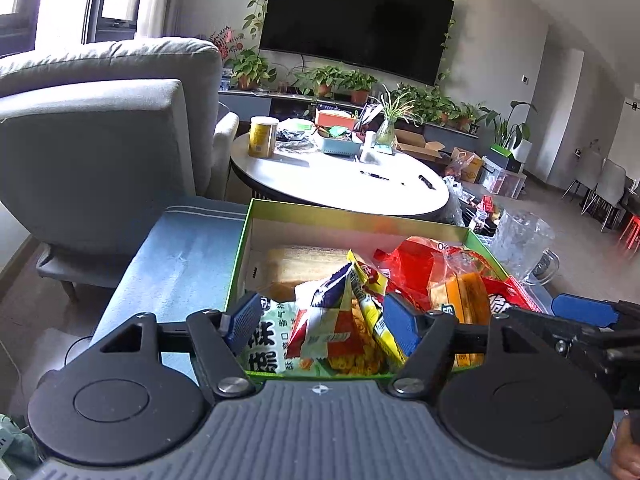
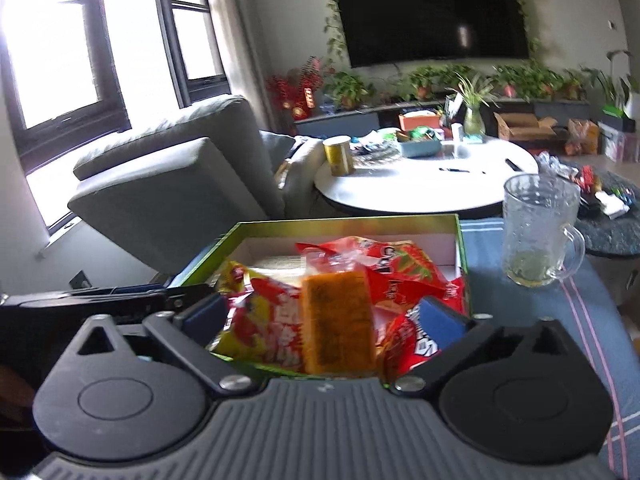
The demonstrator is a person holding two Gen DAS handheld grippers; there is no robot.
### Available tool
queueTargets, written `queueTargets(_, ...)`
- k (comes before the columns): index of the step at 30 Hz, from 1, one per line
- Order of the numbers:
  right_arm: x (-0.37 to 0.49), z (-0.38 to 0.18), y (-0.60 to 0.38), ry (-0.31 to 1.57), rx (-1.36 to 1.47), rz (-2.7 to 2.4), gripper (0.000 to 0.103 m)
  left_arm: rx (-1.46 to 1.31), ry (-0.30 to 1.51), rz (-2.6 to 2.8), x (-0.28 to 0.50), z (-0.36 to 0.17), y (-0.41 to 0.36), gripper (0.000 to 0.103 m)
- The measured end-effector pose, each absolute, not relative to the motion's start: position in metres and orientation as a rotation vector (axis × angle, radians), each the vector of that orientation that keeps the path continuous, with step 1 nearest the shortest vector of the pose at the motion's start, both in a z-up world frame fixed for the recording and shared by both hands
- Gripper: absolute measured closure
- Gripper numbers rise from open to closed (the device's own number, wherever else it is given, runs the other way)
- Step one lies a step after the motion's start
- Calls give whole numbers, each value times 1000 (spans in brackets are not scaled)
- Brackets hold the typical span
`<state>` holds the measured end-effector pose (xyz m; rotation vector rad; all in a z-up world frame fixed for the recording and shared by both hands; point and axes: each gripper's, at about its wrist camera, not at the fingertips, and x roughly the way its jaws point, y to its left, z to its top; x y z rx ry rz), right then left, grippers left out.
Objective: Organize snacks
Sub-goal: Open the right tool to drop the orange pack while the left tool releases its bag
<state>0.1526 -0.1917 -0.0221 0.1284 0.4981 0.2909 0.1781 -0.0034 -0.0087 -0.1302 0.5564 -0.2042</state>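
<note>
Two hand-held grippers over green box (image 1: 240, 248) of snack packets. Left hand-held gripper (image 1: 324, 320) released, pads apart around yellow-red packet (image 1: 340, 332). Right hand-held gripper (image 2: 320, 316) likewise released, astride orange packet (image 2: 336, 320).

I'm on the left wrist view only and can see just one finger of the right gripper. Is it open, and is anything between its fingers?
Observer: The right gripper is open. An orange packet stands between its fingers, and neither seems to press on it.
Operator: Is there anything in the mug?
Observer: The mug holds only a little greenish residue at the bottom.
Operator: What is to the right of the box?
Observer: Past the box lies blue cloth with pink stripes, and the mug stands on it.
</note>
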Motion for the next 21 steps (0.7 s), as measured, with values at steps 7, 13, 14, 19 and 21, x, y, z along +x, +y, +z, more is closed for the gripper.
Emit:
queueTargets(7, 122, -11, -186, 392, 111, 321, 15, -142, 530, -174, 154, -5, 9, 37)
queueTargets(13, 97, -1, -182, 299, 96, 308, 15, -157, 550, -169, 133, -10, 18, 37)
queueTargets(14, 93, -2, -181, 275, 108, 279, 15, -158, 557, -171, 131, -12, 19, 37)
queueTargets(19, 85, -5, -175, 285, 93, 271, 15, -204, 623, -170, 114, -26, 28, 36)
queueTargets(21, 83, -8, -174, 316, 84, 260, 15, -220, 663, -176, 107, -34, 29, 36)
